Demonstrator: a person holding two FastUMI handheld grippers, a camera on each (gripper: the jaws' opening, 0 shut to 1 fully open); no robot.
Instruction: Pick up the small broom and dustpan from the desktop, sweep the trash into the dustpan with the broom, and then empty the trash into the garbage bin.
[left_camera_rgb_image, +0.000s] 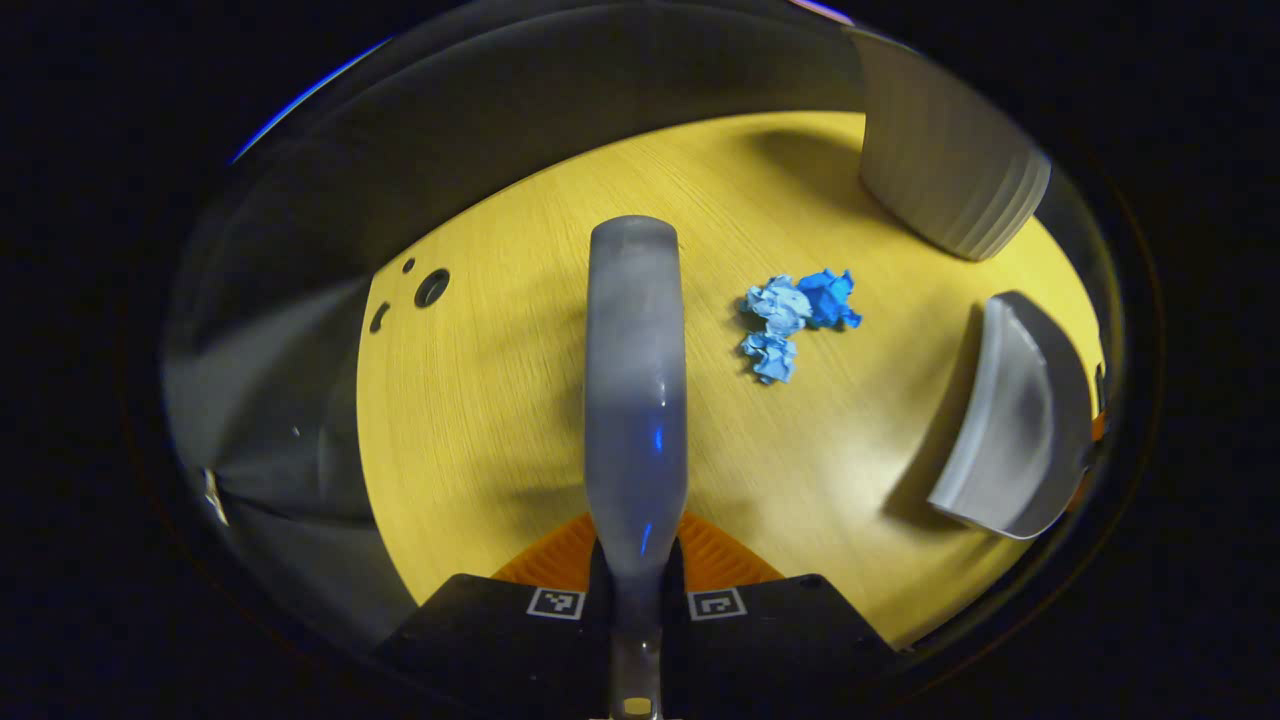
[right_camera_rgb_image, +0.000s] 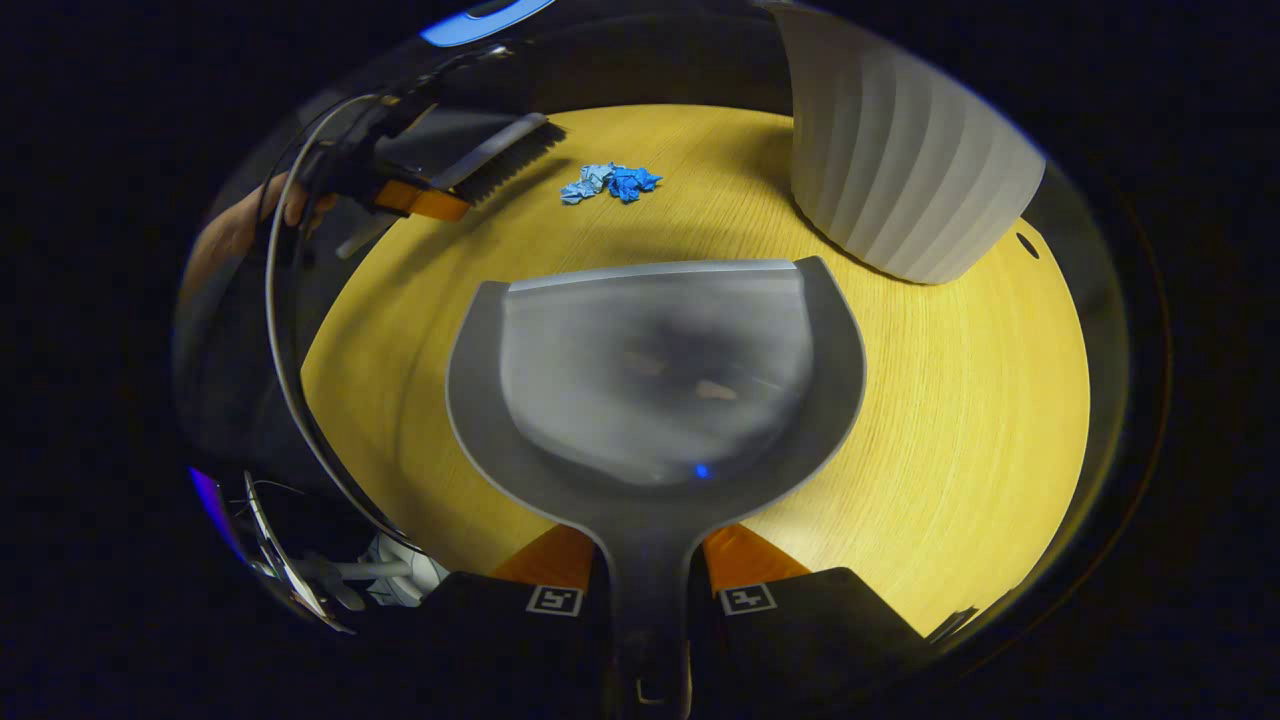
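No readable text — only square fiducial markers (left_camera_rgb_image: 555, 602) on the fingers.

Desk (right_camera_rgb_image: 950, 420): yellow wood-grain, matt. Dustpan (right_camera_rgb_image: 650, 380): smooth grey plastic, slight sheen. Trash (left_camera_rgb_image: 795, 312): crumpled blue paper. Bin (right_camera_rgb_image: 900, 160): ribbed, white.

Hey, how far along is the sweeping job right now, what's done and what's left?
Done: both tools are picked up. The left gripper is shut on the broom, and the right gripper is shut on the dustpan. In hand: bringing both toward the trash. Left: the blue paper scraps lie unswept on the desktop, the dustpan looks empty, and nothing has gone into the white garbage bin.
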